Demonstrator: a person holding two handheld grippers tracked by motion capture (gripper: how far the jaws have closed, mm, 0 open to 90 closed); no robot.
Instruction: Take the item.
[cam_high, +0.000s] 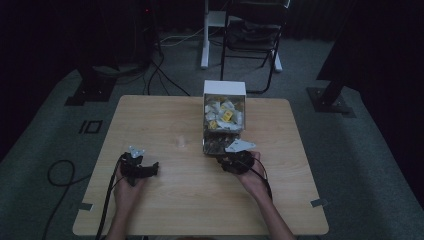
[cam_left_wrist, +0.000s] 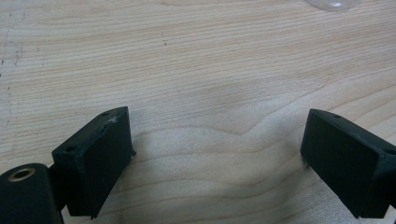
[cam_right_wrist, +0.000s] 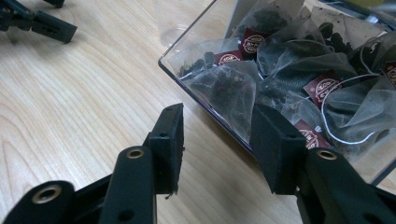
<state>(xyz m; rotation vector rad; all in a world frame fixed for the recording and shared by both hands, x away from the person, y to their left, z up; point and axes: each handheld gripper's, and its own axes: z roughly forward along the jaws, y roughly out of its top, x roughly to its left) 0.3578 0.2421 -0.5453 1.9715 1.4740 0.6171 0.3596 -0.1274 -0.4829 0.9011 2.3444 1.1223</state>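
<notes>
Right gripper (cam_right_wrist: 217, 140): matte black jaws half open, empty, straddling the clear plastic box (cam_right_wrist: 187, 79) wall; mesh pyramid tea bags (cam_right_wrist: 224, 88) just beyond the tips. Left gripper (cam_left_wrist: 217, 149): jaws wide, over bare woodgrain table (cam_left_wrist: 210, 70).

We rest our left gripper (cam_high: 140, 166) wide open near left, our right gripper (cam_high: 236, 159) half-open, angled far.

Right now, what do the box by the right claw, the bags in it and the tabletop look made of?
Box: clear hard plastic, glossy; contents show through and the edges catch light.
Tea bags: sheer mesh, probably nylon or similar; dark leaves visible inside, with red paper-like tags.
Tabletop: light wood grain, matte; likely laminate or veneer, can't tell which.
</notes>
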